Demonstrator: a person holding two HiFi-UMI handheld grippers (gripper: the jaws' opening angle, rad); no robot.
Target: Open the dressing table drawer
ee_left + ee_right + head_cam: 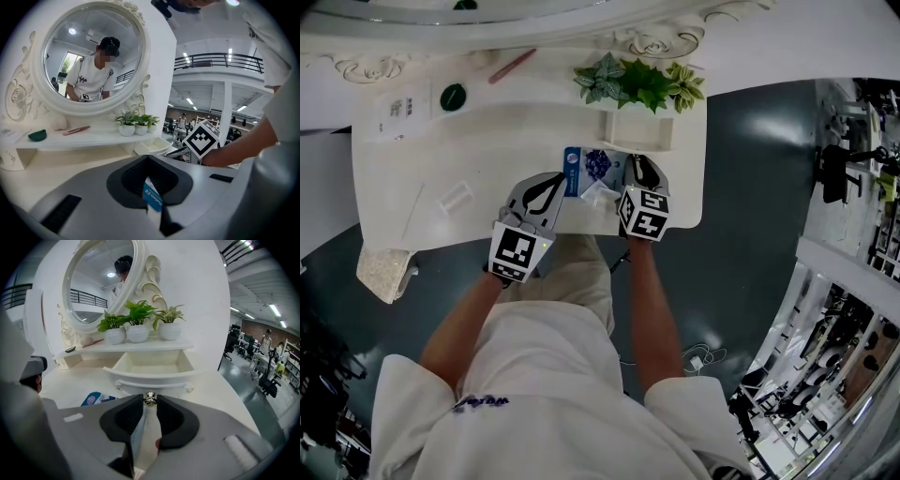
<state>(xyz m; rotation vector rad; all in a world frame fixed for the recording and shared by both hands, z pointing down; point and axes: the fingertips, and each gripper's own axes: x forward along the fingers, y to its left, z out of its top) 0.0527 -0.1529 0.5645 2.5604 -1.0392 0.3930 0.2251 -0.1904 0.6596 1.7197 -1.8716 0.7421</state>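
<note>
**White dressing table**: carved trim, with an oval white-framed mirror at the back. A raised shelf carries three green leafy plants in white pots, a dark green round dish and a slim pink stick

**Small white drawer**: sits under the shelf, directly below the plants, and is pulled out over the surface. Its small metal knob sits on the front, facing the person

**Right gripper**: the fingers stand narrow, closed on the knob from either side. In the head view it sits at the drawer front, near the surface's right edge

**Flat blue-and-white packet with a blueberry picture**: lies on the surface just left of the drawer front, between the two grippers

**Left gripper**: the fingers are fully together, pinching the packet's left edge. The packet's blue label shows in the gap between them in the left gripper view
</note>
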